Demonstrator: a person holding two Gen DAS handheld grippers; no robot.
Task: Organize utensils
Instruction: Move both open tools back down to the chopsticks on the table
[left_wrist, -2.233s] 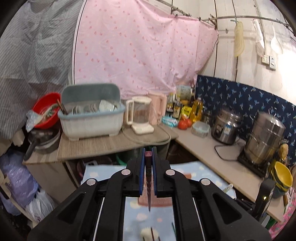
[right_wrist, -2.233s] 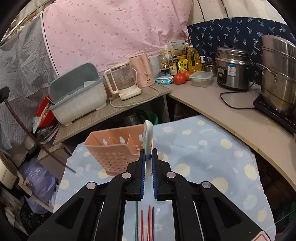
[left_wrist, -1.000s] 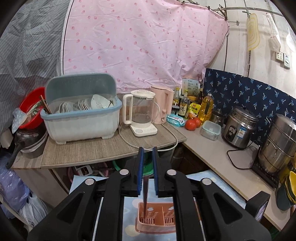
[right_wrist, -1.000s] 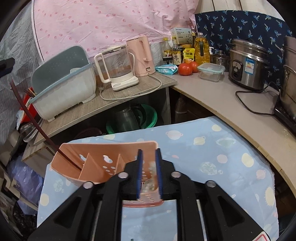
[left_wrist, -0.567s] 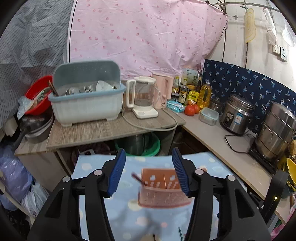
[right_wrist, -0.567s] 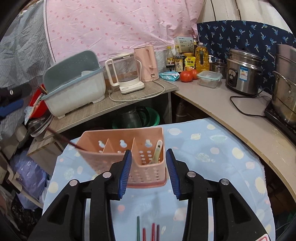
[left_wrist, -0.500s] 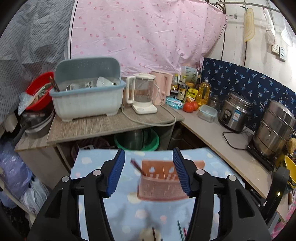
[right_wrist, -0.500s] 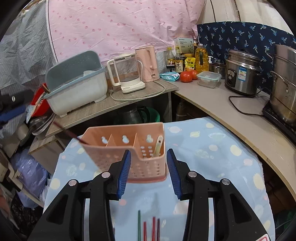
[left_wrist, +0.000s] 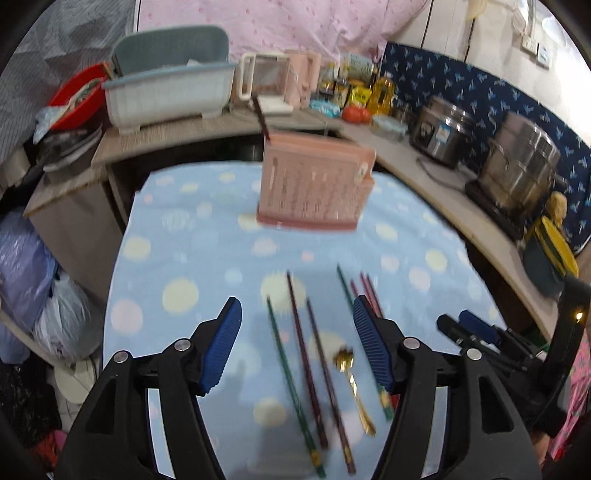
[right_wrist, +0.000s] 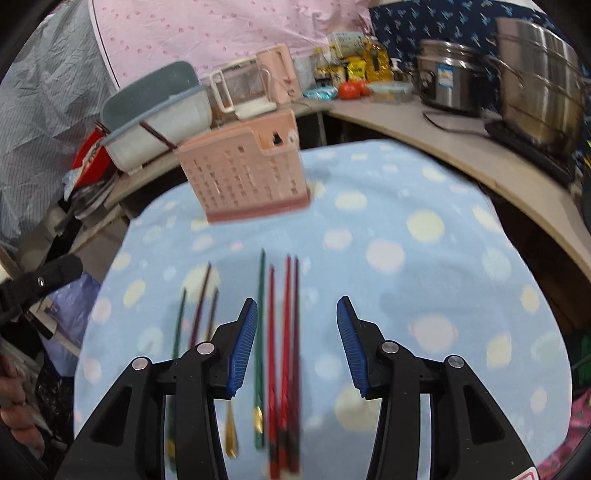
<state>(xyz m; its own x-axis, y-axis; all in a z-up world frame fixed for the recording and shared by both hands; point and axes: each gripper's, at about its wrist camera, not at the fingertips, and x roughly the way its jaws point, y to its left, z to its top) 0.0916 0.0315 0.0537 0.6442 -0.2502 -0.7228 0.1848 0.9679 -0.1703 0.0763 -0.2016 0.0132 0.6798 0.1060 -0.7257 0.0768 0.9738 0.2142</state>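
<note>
A pink utensil holder (left_wrist: 314, 184) stands on the blue dotted cloth (left_wrist: 192, 258), with a dark chopstick (left_wrist: 261, 120) sticking out of it; the holder also shows in the right wrist view (right_wrist: 245, 170). My left gripper (left_wrist: 297, 343) is open above a green chopstick (left_wrist: 291, 384), two dark red chopsticks (left_wrist: 317, 365) and a gold spoon (left_wrist: 352, 384) that lie on the cloth. My right gripper (right_wrist: 293, 343) is open above red chopsticks (right_wrist: 286, 354) and a green chopstick (right_wrist: 259, 350). Both views are blurred.
A grey dish rack (left_wrist: 170, 88), a kettle (left_wrist: 266, 81), bottles and tomatoes (left_wrist: 356, 112) stand on the counter behind. A rice cooker (left_wrist: 441, 129) and a steel pot (left_wrist: 524, 173) stand at the right. Bags (left_wrist: 33, 280) lie left of the table.
Both grippers let go of their utensils into the holder, opened, drew back and tilted down. The loose chopsticks and spoon on the cloth now lie between the fingers.
</note>
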